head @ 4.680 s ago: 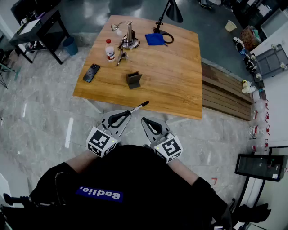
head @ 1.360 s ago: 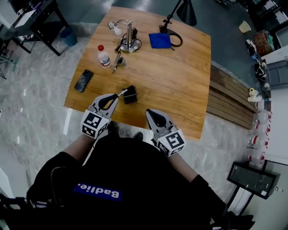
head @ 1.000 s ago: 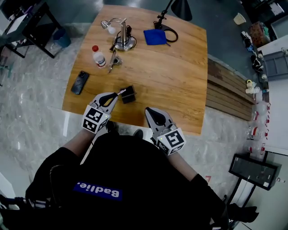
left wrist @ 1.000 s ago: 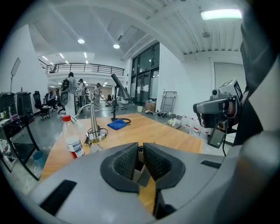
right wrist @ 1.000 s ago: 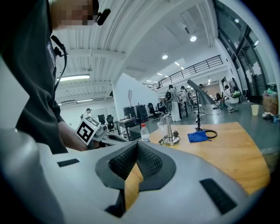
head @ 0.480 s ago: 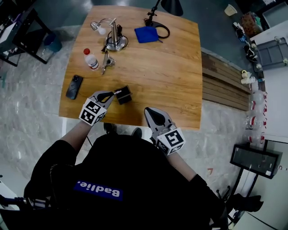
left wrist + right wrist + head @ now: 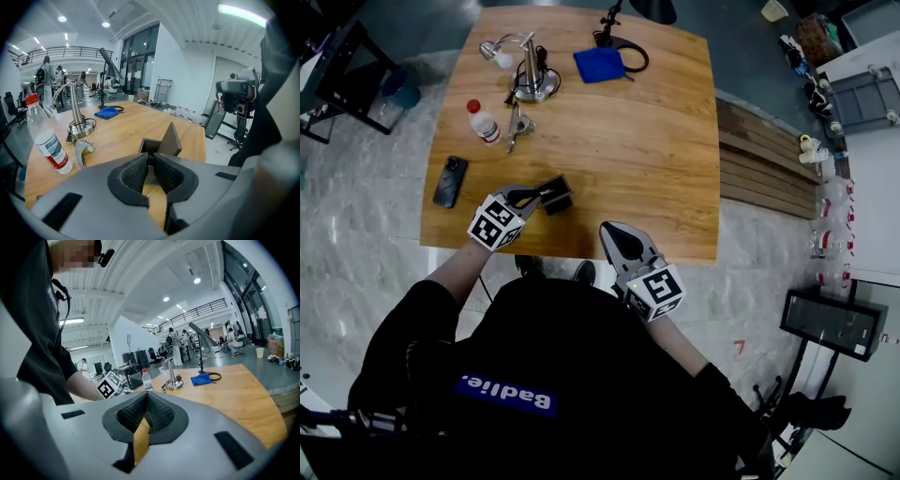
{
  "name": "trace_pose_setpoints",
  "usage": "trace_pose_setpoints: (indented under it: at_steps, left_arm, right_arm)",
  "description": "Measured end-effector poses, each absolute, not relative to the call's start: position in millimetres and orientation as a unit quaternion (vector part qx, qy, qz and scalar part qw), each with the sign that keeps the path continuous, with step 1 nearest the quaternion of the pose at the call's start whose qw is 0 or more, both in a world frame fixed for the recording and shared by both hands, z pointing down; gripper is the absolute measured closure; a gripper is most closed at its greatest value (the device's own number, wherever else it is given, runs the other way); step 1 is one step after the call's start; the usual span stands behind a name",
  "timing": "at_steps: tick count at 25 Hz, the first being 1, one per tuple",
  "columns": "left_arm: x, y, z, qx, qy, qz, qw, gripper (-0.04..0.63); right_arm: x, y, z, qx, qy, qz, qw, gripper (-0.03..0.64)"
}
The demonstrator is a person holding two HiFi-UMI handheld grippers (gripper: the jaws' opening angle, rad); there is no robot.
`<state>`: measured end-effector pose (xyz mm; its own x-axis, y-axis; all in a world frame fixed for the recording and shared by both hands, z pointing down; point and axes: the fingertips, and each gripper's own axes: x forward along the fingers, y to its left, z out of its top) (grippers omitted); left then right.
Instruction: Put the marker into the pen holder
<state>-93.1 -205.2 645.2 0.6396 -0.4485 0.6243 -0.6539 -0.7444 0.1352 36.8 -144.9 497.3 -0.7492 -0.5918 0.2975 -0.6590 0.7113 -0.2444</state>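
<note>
My left gripper (image 7: 534,194) is shut on the marker (image 7: 547,189), a thin dark pen with a pale end that points at the pen holder. The dark, box-shaped pen holder (image 7: 557,198) stands near the table's front edge, right at the jaw tips. In the left gripper view the holder (image 7: 161,142) sits just beyond my left gripper (image 7: 150,161), with the marker (image 7: 148,160) showing only as a small dark end between the pads. My right gripper (image 7: 614,235) hangs shut and empty over the table's front edge, also shut in its own view (image 7: 146,400).
On the wooden table (image 7: 656,159) are a plastic bottle (image 7: 483,120), a black phone (image 7: 450,181), a metal lamp stand (image 7: 528,80), a metal clip (image 7: 516,127) and a blue cloth (image 7: 600,64). A wooden bench (image 7: 769,169) lies to the right.
My left gripper has carried the marker forward from off the table's front edge to the pen holder. The right gripper has stayed near the front edge.
</note>
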Motion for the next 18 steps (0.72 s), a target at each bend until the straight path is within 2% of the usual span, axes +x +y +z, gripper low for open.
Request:
trace_pose_setpoints:
  at_steps: [18]
  left_arm:
    - [-91, -211, 664, 0.876, -0.301, 0.336, 0.171, 0.551]
  right_arm:
    - [45, -145, 507, 0.327, -0.922, 0.172, 0.116, 0.611]
